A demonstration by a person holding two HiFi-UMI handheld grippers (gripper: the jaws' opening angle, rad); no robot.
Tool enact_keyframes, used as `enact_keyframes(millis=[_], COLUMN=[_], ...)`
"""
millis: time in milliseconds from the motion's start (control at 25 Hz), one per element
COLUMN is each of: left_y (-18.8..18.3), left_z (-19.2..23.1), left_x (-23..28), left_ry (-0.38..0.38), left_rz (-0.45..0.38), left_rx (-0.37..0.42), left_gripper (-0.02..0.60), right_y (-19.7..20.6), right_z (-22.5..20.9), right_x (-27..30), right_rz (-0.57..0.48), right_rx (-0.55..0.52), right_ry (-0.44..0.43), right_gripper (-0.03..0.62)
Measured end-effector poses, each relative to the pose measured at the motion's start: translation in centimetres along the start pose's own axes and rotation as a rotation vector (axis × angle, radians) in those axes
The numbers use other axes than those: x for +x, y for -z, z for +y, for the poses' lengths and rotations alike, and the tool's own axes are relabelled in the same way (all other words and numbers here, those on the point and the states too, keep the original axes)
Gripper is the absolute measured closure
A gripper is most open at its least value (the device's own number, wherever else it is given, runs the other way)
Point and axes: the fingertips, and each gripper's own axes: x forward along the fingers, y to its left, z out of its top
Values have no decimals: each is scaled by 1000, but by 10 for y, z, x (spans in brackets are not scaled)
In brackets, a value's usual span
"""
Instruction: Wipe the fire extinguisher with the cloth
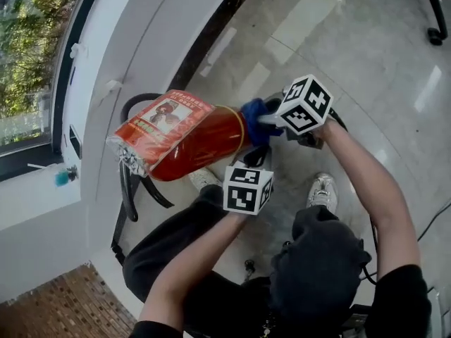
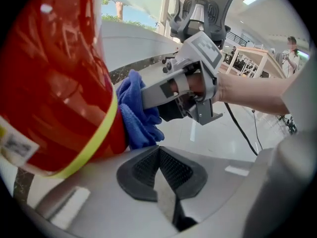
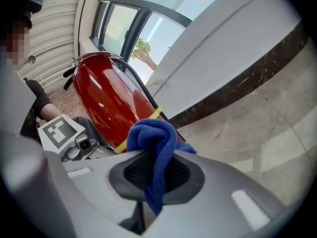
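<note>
Right gripper view | soft cloth [image 3: 157, 138] clamped | glossy red extinguisher [image 3: 106, 98], seemingly touching

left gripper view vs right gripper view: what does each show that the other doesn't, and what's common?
Only the left gripper view: the right hand-held gripper seen from outside, the arm behind it, an office chair, a wooden frame, a floor cable.
Only the right gripper view: the window with trees outside, the dark skirting strip, and that gripper's pads shut on the blue cloth.
Both: the red fire extinguisher with its yellow band, the cloth against its banded end, pale floor.
</note>
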Motion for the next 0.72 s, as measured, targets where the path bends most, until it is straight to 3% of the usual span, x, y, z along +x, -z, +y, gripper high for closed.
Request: enact_keyframes(millis=[120,280,520,720], left_y=[-7,-19,-32,-43], left_z=[1,-2,-4,-1], left_x=[-22,-43,-99,-153], left_ry=[-8,-15,-7,-4], left_rz=[-46,-99,-187,-303], left_rx=[35,154,150,191], left_gripper=[577,577,577,577], right_y=[-13,-29,-50,-62], right_z=[27,60,115,163], right_x=[-11,-33,-68,-90], right_rz=[-54,-97,-177,-165], right_rx=[-31,-149,-268,-368], right_ry=[12,69,185,252], right_gripper=[557,557,557,556])
